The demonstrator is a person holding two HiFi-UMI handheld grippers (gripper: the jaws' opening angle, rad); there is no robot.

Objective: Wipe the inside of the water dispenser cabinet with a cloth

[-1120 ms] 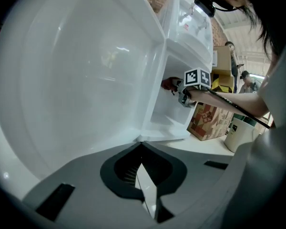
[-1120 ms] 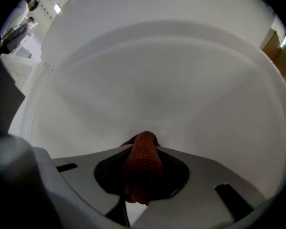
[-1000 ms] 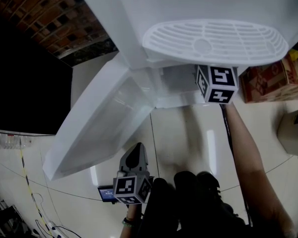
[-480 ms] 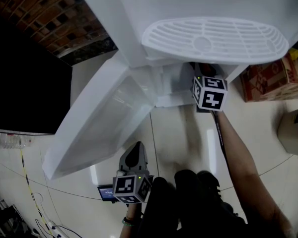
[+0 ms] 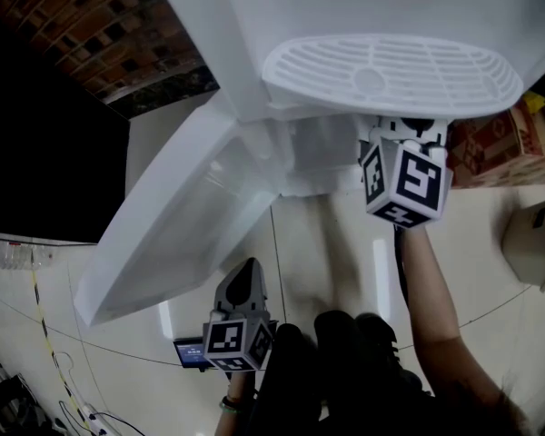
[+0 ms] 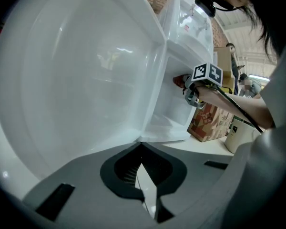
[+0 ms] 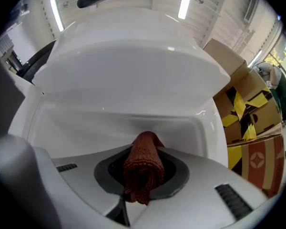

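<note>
Jaws of the right gripper (image 7: 142, 185) pinched a rust-brown knitted cloth (image 7: 144, 159) between them, facing the white plastic cabinet (image 7: 133, 120); the left gripper (image 6: 145, 182) was closed, empty.

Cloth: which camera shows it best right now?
The right gripper view: the reddish-brown cloth fills the centre, clamped in the right gripper before the white cabinet interior. The left gripper view shows only a small red scrap at the cabinet opening. In the head view the gripper's marker cube hides it.
</note>
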